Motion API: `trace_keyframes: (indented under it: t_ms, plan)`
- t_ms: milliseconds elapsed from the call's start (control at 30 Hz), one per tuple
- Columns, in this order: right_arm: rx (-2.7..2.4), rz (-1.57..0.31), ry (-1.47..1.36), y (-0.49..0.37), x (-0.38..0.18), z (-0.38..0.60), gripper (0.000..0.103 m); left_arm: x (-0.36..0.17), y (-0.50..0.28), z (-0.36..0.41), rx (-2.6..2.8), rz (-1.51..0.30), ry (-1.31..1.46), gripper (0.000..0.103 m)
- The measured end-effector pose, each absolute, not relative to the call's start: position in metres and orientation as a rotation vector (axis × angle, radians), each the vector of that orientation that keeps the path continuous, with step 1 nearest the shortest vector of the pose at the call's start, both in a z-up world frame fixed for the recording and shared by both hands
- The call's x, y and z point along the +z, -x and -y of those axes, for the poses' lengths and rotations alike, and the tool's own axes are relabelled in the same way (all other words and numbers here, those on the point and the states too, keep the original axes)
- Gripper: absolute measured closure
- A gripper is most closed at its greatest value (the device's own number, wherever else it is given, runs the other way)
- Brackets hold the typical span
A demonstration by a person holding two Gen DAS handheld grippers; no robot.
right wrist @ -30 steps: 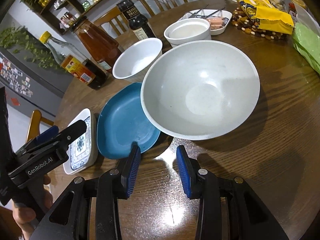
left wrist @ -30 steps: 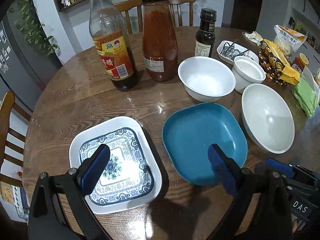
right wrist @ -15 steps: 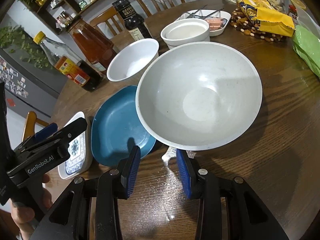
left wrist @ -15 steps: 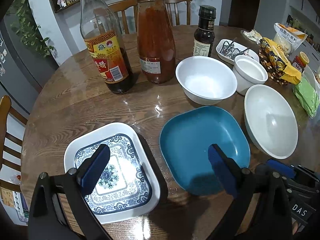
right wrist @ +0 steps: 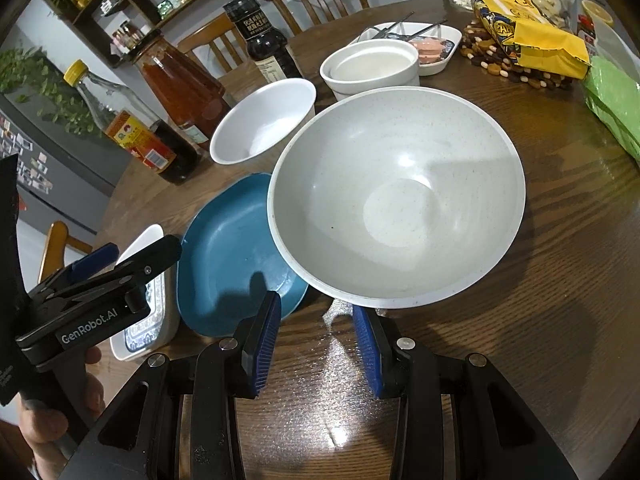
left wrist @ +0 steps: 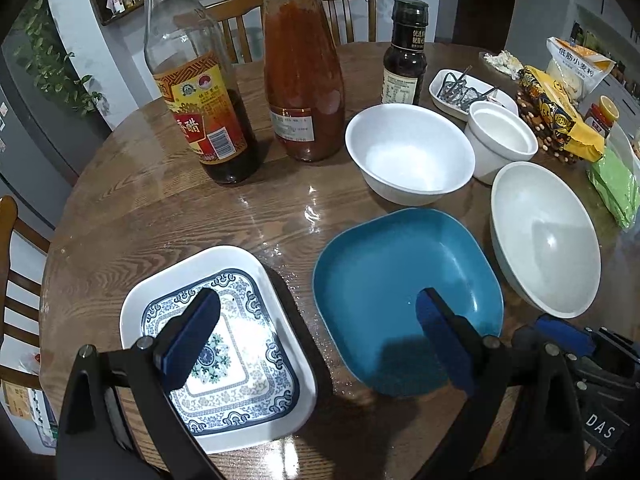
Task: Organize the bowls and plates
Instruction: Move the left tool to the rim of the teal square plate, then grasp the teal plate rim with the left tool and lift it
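On the round wooden table (left wrist: 160, 216) lie a white square plate with blue pattern (left wrist: 224, 344), a blue square plate (left wrist: 400, 292) and a large grey-white bowl (left wrist: 548, 240). Behind them stand a white bowl (left wrist: 412, 152) and a small white bowl (left wrist: 502, 140). My left gripper (left wrist: 316, 324) is open, above the gap between the two plates. My right gripper (right wrist: 316, 324) is open and empty, just before the near rim of the large bowl (right wrist: 400, 200), beside the blue plate (right wrist: 232, 256). The left gripper (right wrist: 100, 288) shows at the left of the right wrist view.
A vinegar bottle (left wrist: 196, 92), a red sauce jar (left wrist: 304, 72) and a dark sauce bottle (left wrist: 406, 56) stand at the back. A white dish with utensils (left wrist: 468, 92), a yellow snack bag (left wrist: 556, 112) and a green packet (left wrist: 616, 188) lie at the right. Chairs stand around the table.
My left gripper has pulled back and lowered a little over the plates. My right gripper has moved closer to the large bowl's near rim. Both stay open.
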State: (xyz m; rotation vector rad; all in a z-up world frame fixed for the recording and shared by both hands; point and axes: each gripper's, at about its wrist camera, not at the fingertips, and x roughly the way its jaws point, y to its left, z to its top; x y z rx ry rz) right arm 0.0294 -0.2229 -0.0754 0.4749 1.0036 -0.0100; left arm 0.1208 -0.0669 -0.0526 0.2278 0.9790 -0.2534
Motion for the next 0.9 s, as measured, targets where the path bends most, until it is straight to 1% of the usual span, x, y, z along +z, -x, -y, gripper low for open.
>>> trace_keyframes:
  t_ms: [300,667,900]
  plan:
    - [-0.011,-1.003,-0.474,-0.029,-0.075,0.223,0.065,-0.053,-0.121,0.067,-0.256,-0.981,-0.232,0.004]
    - [-0.013,-1.019,-0.480,-0.031,-0.084,0.223,0.065,-0.068,-0.131,0.066,-0.271,-1.059,-0.236,0.004]
    - [-0.019,-1.015,-0.471,-0.039,-0.090,0.216,0.065,-0.078,-0.135,0.083,-0.272,-1.047,-0.319,0.007]
